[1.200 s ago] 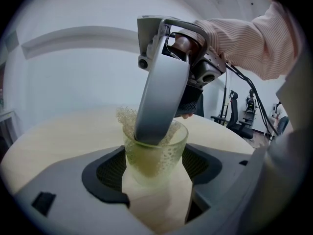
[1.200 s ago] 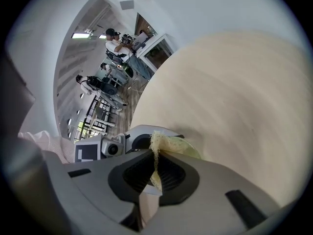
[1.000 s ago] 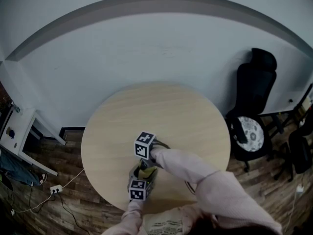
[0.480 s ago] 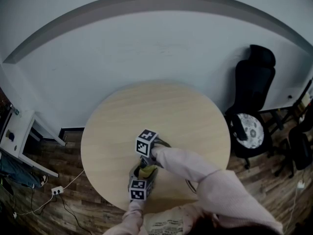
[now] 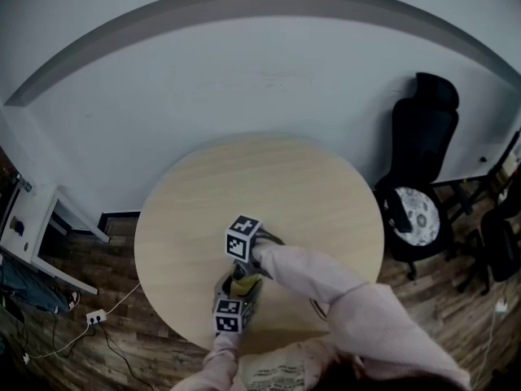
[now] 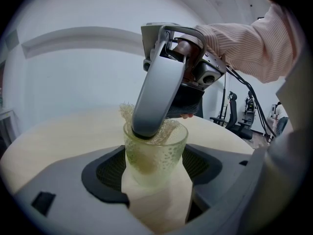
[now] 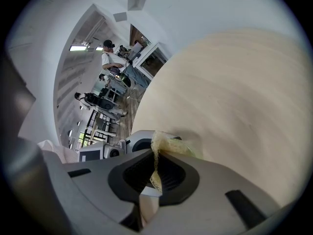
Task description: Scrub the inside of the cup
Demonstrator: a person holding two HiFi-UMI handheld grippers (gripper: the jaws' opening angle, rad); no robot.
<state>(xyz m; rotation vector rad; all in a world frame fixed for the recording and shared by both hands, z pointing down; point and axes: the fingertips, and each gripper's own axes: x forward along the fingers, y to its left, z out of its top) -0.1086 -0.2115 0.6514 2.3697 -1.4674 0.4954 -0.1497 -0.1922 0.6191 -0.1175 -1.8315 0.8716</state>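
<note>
A greenish dimpled glass cup (image 6: 155,153) stands on the round wooden table (image 5: 269,186), gripped between the jaws of my left gripper (image 6: 155,180). My right gripper (image 6: 146,129) comes down from above with its jaw tips inside the cup's mouth. It is shut on a yellowish mesh scrubbing cloth (image 7: 157,160), which bunches over the cup's rim (image 6: 128,112). In the head view both grippers sit near the table's front edge, the left gripper (image 5: 236,301) just below the right gripper (image 5: 241,277), with the cup (image 5: 244,287) mostly hidden between them.
A black office chair (image 5: 423,153) and a seat with a patterned cushion (image 5: 417,222) stand right of the table. A white shelf (image 5: 28,218) and a power strip (image 5: 92,314) lie at the left. People sit at desks (image 7: 110,67) far behind.
The right gripper's marker cube has shifted very slightly to the right. The cup and the left gripper stay where they were.
</note>
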